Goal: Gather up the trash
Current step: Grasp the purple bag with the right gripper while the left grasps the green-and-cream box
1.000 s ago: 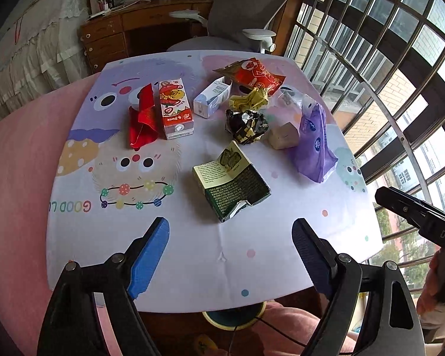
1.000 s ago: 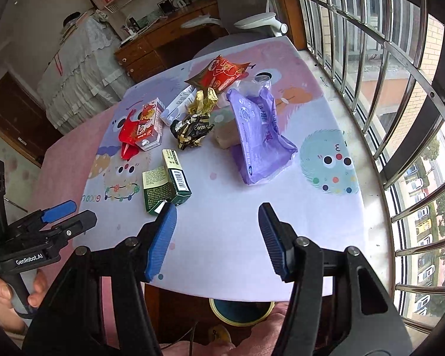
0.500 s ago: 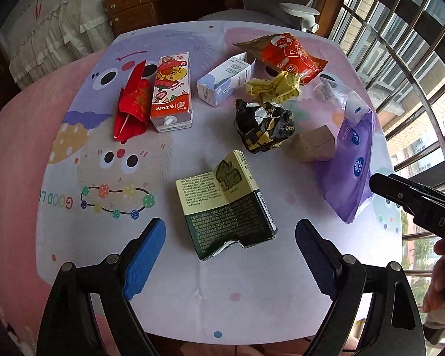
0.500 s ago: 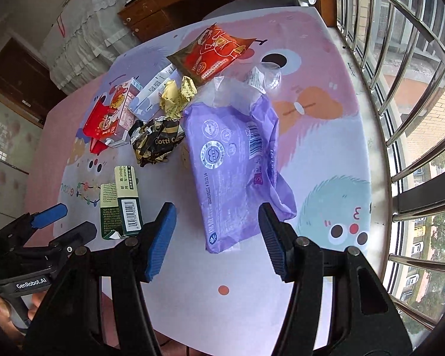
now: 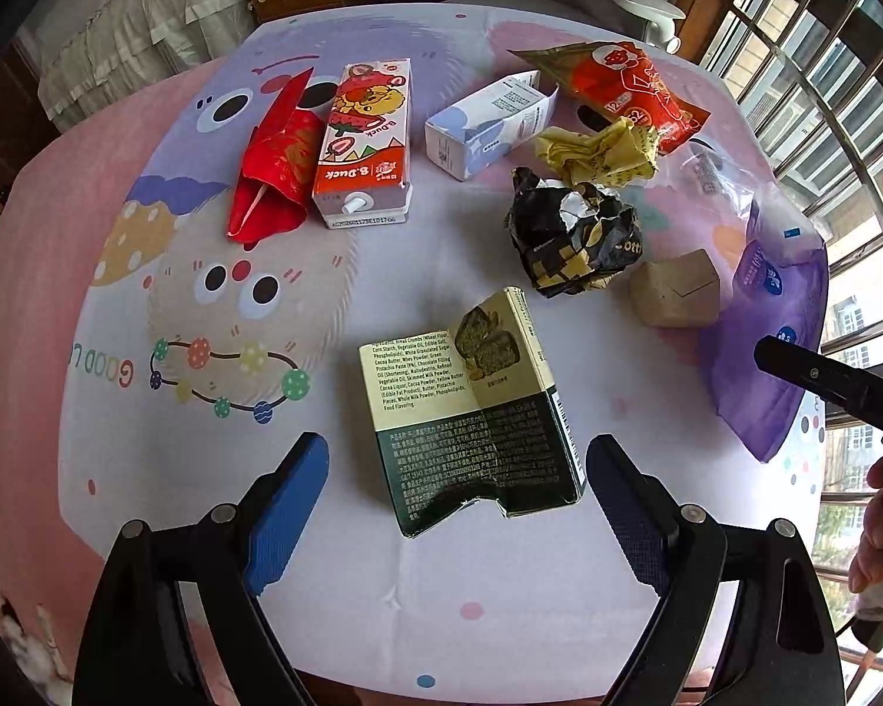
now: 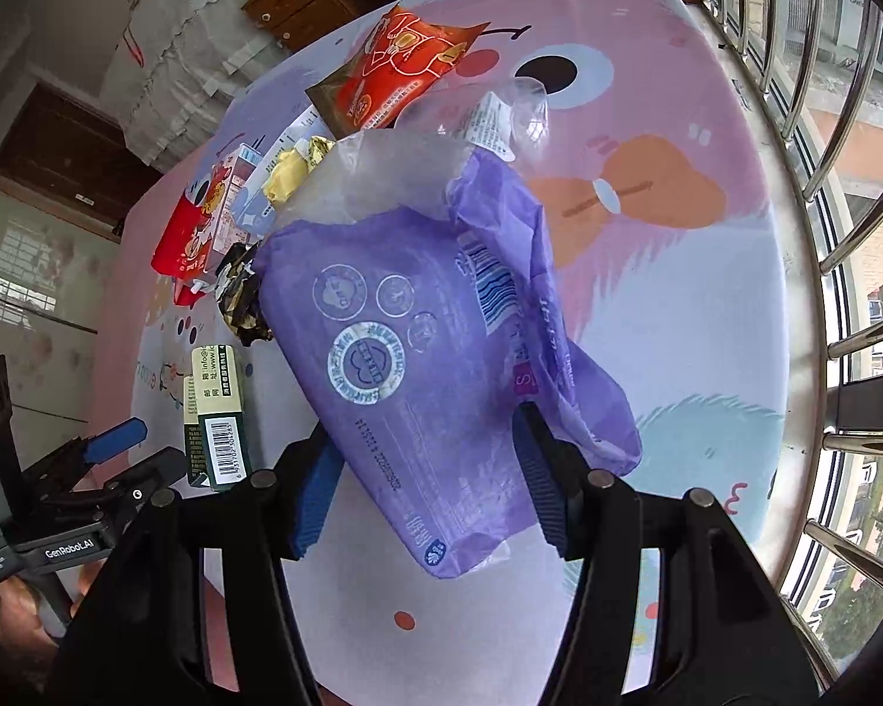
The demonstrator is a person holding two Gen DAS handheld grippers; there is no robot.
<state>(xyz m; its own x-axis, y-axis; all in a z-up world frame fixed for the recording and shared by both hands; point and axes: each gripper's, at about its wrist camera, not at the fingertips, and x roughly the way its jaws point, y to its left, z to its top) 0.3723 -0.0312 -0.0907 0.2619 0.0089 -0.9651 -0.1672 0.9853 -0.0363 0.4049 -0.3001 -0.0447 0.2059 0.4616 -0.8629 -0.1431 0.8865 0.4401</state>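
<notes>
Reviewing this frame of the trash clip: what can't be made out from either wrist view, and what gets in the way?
- Right wrist view: the purple bag covers the table between the right gripper fingers, so contact is unclear.
- Same view: the brown box is hidden behind that bag.
- Left wrist view: the right gripper is cut off by the frame edge.
- Both views: no trash bin shows.
- Left wrist view: the green box small print is unreadable.

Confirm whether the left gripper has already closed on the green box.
No: the left gripper is wide open, its blue pads either side of the green box.
</notes>
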